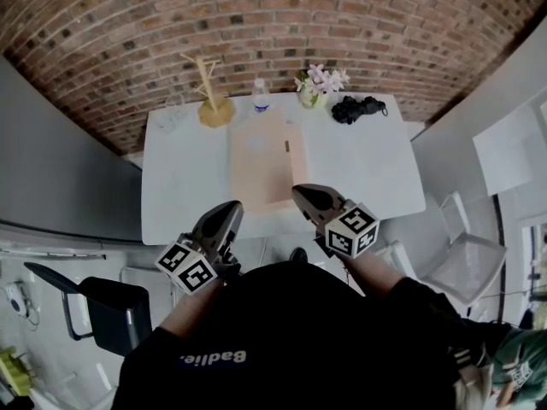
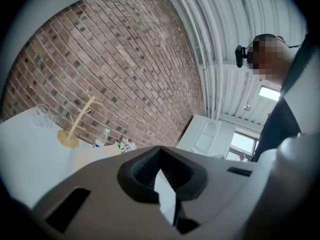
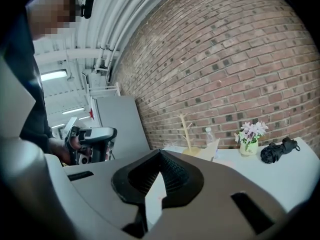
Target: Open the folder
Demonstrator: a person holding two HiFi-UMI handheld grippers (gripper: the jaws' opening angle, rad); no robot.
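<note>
The person wears a black top point(image 1: 291, 340) with pale lettering point(image 1: 214, 358) across it. The left tool point(image 1: 231, 207) and the right tool point(image 1: 301, 192) each have a smooth grey shell, black ribbed pads point(image 2: 177, 176) and a white cube point(image 1: 352, 231) with black square markers.

we see a red brick wall point(image 1: 273, 24) behind a white table point(image 1: 188, 186). a grey panel point(image 1: 51, 161) stands at left, near a black chair point(image 1: 111, 310); a pale chair point(image 1: 466, 263) sits at right. overhead we find a ribbed white ceiling point(image 2: 225, 24) and a bright window point(image 2: 242, 141).
</note>
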